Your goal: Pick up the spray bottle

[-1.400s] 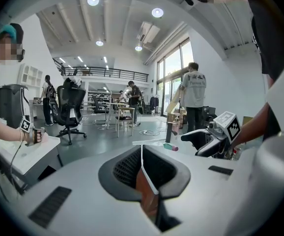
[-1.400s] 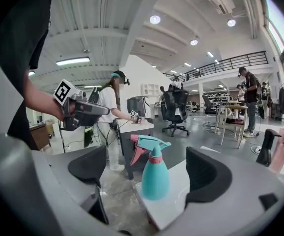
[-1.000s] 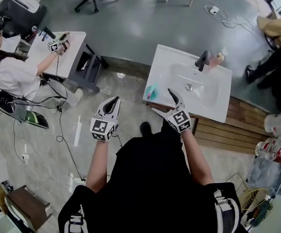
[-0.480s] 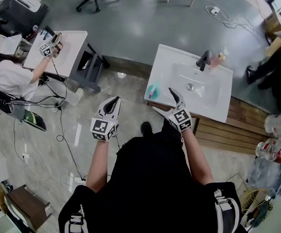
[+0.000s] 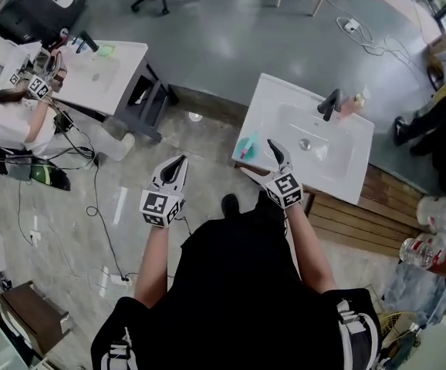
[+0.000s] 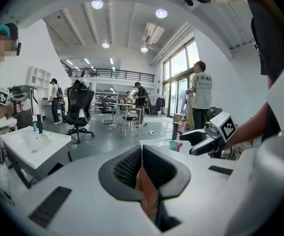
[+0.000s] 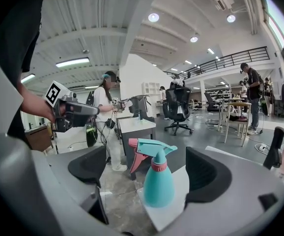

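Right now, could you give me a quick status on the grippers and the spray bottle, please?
Left gripper shut, empty. Right gripper open, aimed at spray bottle, not gripping. Bottle upright on sink corner. Nothing in the way.

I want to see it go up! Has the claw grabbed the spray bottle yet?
Done: the right claw is open and lined up, with the spray bottle showing between its jaws. In hand: nothing; the bottle stands on the sink corner, ungripped. The left claw is shut and empty. Left: close on the bottle and lift it.
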Demonstrator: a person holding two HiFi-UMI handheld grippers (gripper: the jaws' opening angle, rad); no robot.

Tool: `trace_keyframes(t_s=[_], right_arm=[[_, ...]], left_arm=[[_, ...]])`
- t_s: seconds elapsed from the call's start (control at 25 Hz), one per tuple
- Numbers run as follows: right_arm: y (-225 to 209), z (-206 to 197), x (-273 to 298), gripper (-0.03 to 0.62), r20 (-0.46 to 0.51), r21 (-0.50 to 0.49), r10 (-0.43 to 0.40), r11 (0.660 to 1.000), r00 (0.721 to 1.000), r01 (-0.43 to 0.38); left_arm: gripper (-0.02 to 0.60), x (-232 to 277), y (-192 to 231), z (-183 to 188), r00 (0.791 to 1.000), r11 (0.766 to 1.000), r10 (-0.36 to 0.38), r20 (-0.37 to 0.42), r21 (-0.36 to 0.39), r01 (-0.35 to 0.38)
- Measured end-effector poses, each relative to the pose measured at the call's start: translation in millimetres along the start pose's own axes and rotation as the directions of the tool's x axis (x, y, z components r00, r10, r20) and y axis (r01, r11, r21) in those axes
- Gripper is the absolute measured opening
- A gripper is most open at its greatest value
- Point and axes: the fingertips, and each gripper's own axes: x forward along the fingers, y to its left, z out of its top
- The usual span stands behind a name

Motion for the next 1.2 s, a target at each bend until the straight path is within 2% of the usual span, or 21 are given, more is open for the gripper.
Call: trace_keyframes(t_s=[0.44,0.76,1.2], right_arm=[[-2.7,-10.7,29.3,0.514,-0.033,0.014,0.042,0.999,0.999,-0.042],[-6.3,-21.7,40.6,0.485,-0.056,0.052,0.080,0.996,0.995,-0.077],[-9.2,-17.7,50.9,0.363,-0.039,0.051,0.096,0.994,0.995,-0.094]], left_arm=[[0.029,-19.6,25.4,-7.0,0.996,0.996,0.085,-0.020,-0.017,-0.086],[0.029,-22.3,30.0,-10.1,0.994,0.994,0.105,-0.037,-0.025,-0.106],[0.029,-24.1,32.9,-8.7,0.992,0.992,0.122,-0.040,-0.019,-0.122]])
